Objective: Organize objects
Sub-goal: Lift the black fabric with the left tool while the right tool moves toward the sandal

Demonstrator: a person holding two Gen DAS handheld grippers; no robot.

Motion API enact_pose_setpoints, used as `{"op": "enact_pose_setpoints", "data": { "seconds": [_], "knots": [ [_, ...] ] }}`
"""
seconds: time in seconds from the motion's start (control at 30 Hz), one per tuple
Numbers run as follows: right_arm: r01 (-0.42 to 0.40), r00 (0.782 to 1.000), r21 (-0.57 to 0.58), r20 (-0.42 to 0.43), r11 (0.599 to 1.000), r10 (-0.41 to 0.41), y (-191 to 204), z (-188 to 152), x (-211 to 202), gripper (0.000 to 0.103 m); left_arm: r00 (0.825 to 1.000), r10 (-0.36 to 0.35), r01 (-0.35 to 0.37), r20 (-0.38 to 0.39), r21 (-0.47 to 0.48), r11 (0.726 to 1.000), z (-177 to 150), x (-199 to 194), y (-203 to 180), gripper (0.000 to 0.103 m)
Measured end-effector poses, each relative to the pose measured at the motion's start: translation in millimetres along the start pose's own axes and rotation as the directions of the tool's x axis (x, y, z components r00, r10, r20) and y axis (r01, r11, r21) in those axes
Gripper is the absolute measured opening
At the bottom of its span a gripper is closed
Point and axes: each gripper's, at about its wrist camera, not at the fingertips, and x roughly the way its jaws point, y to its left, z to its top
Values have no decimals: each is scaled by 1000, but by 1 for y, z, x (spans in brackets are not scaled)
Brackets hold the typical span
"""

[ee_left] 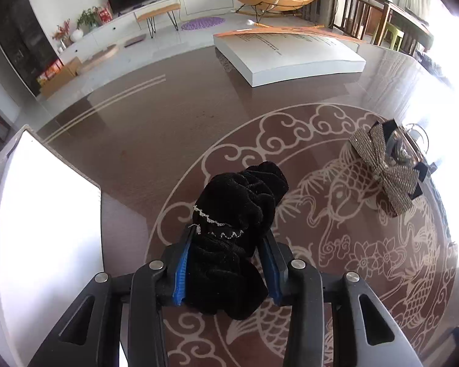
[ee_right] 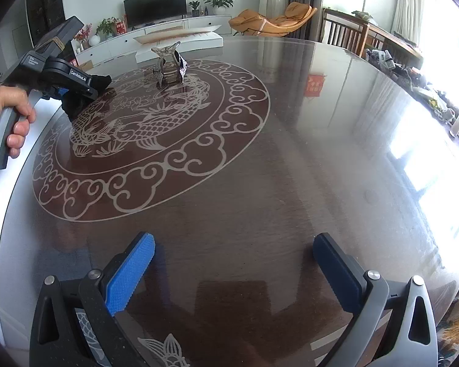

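Observation:
My left gripper (ee_left: 229, 238) is shut on a black velvet scrunchie (ee_left: 238, 214) with a thin silver chain, held just above the brown table. The same gripper and scrunchie (ee_right: 82, 94) show at the left of the right wrist view, in a person's hand. A glittery bow hair clip (ee_left: 385, 165) lies on the table to the right, next to a clear claw clip (ee_left: 410, 143); both show in the right wrist view (ee_right: 171, 67) at the far side of the fish pattern. My right gripper (ee_right: 234, 263) is open and empty above the table's near part.
A white box (ee_left: 46, 229) stands close at the left. A flat white box (ee_left: 290, 55) with an orange edge lies at the table's far side. The round glass table (ee_right: 290, 153) carries a fish pattern. Chairs and clutter stand beyond the right rim.

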Motion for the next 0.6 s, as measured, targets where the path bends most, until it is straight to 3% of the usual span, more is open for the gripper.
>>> {"op": "enact_pose_setpoints", "data": {
  "seconds": [0.17, 0.3, 0.6],
  "knots": [
    [-1, 1000, -1, 0, 1000, 1, 0, 0, 0, 103, 1000, 22, -20, 18, -83, 996, -41, -21, -12, 41],
    [-2, 1000, -2, 0, 1000, 2, 0, 0, 0, 103, 999, -2, 10, 37, -206, 979, -80, -41, -21, 41],
    [-6, 1000, -7, 1, 1000, 6, 1, 0, 0, 103, 991, 47, -30, 127, -131, 991, -158, -83, -57, 42]
  ]
}}
